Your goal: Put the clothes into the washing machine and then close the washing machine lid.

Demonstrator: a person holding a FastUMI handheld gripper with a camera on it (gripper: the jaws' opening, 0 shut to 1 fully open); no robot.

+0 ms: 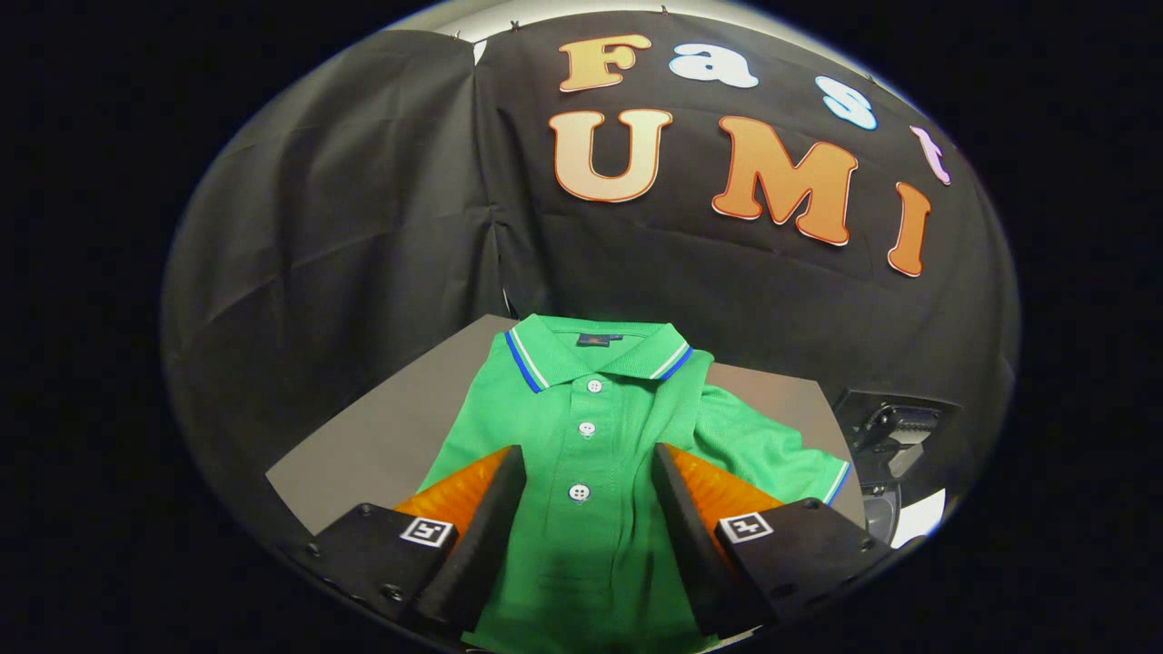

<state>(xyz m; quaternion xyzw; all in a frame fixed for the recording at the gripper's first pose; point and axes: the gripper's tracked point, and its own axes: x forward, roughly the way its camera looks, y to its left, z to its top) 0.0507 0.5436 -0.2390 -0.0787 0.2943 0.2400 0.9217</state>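
A green polo shirt (581, 454) lies flat on a grey tabletop (382, 427), front side up, and everything else is placed here by reference to it. Its collar (595, 354), trimmed with blue and white stripes, sits at the far end of the shirt, toward the black cloth wall (363, 227) of the booth. A dark label shows inside the neck. Below the collar runs the placket with three white buttons (587, 428) in a line, leading back toward the gripper (586, 459). One short sleeve (781, 454) spreads out to the right of the shirt's body, its cuff edged in blue and white; the cuff lies near the tabletop's right edge.

The gripper hovers over the lower chest of the shirt with its fingers (495, 518) spread wide apart, holding nothing. The placket and the lowest button lie in the gap between them, and the collar lies beyond their tips. Whether the fingers touch the fabric cannot be told.

Bare tabletop shows to the left of the shirt and behind its right shoulder. Off the tabletop, to the right of the sleeve, stands a dark piece of equipment (895, 427) with a pale metal part on it; what it is cannot be made out.
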